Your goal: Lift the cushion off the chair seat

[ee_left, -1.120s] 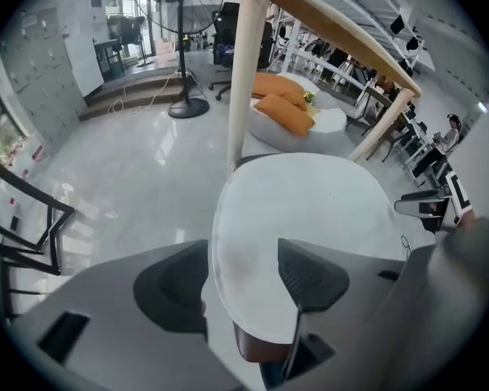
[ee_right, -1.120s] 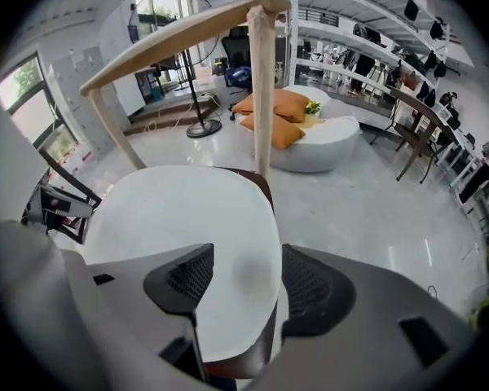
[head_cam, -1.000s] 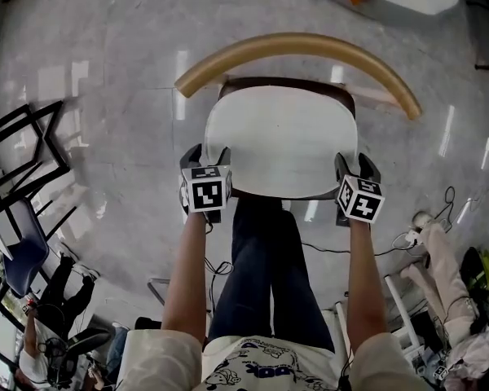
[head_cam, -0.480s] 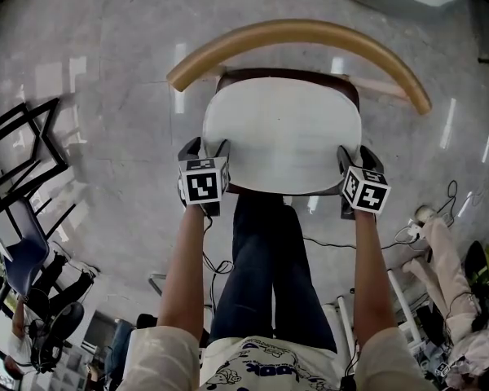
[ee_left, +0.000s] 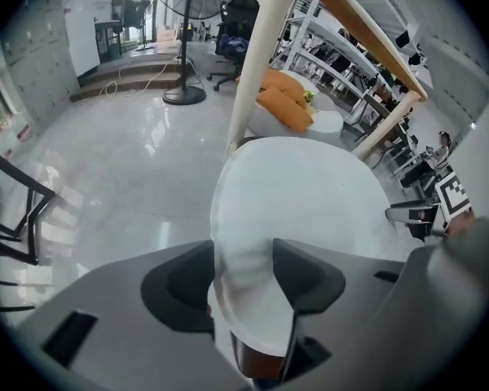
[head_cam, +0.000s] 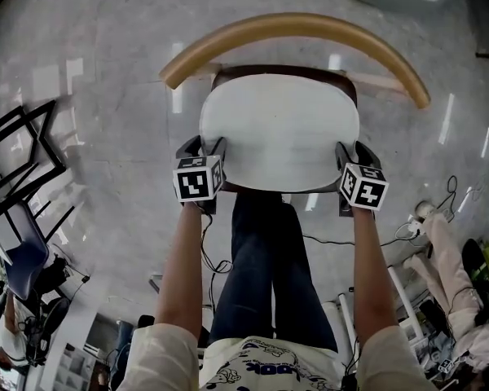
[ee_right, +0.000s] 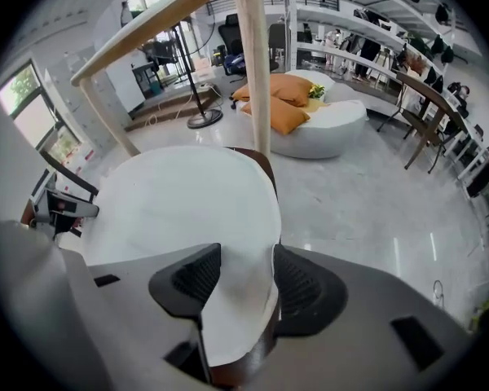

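Observation:
A white cushion point(head_cam: 279, 133) lies on the dark brown chair seat point(head_cam: 285, 72), below the curved wooden backrest point(head_cam: 293, 27). My left gripper point(head_cam: 202, 147) is at the cushion's near left corner and its jaws are closing. In the left gripper view the cushion's edge point(ee_left: 244, 243) is wrinkled between the two pads of the left gripper point(ee_left: 244, 275). My right gripper point(head_cam: 354, 149) is at the near right corner, also closing. In the right gripper view the cushion's rim point(ee_right: 228, 300) fills the gap of the right gripper point(ee_right: 246, 279), with both pads against it.
The chair stands on a glossy grey marble floor point(head_cam: 98, 63). A black metal frame point(head_cam: 20, 153) is at the left. Cables and clutter point(head_cam: 440, 243) lie at the lower right. The person's legs point(head_cam: 265, 267) stand right before the seat.
Both grippers have stayed at the cushion's near corners. The chair and the grippers sit slightly higher in the head view than a second ago.

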`<action>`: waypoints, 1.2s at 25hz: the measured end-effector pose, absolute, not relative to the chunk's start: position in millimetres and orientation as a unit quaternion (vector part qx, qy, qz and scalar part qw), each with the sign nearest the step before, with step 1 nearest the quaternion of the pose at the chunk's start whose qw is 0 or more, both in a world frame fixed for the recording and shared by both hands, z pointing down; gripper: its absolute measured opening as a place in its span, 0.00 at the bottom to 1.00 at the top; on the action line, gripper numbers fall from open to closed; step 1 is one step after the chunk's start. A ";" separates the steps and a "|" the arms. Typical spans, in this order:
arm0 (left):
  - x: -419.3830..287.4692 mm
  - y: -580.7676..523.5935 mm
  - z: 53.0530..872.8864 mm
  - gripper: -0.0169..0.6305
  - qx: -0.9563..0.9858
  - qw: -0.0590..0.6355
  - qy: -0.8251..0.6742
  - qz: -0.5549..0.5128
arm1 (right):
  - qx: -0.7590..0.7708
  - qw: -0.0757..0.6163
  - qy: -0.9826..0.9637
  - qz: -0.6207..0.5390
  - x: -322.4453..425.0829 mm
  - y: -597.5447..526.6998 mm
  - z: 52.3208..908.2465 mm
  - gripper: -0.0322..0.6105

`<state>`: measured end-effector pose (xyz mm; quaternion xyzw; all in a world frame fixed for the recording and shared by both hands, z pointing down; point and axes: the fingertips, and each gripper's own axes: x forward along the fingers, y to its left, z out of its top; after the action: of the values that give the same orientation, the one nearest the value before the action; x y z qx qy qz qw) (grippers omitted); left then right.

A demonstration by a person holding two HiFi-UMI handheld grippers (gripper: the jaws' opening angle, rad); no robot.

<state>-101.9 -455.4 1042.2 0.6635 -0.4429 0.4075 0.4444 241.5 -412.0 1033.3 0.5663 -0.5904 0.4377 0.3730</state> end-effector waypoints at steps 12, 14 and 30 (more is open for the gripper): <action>-104.0 -452.0 1022.5 0.10 0.641 0.408 -0.467 0.453 | 0.585 0.415 -0.569 0.402 244.6 -410.4 1004.6 0.10; -103.1 -448.8 1011.2 0.08 0.640 0.409 -0.468 0.452 | 0.591 0.406 -0.573 0.398 243.1 -405.3 991.6 0.10; -94.3 -407.6 824.1 0.07 0.671 0.366 -0.507 0.398 | 0.637 0.341 -0.609 0.328 249.5 -369.9 791.6 0.10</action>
<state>-94.3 -407.6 824.1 0.6713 -0.5074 0.3979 0.3656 249.5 -369.9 791.6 0.6366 -0.6090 0.3279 0.3411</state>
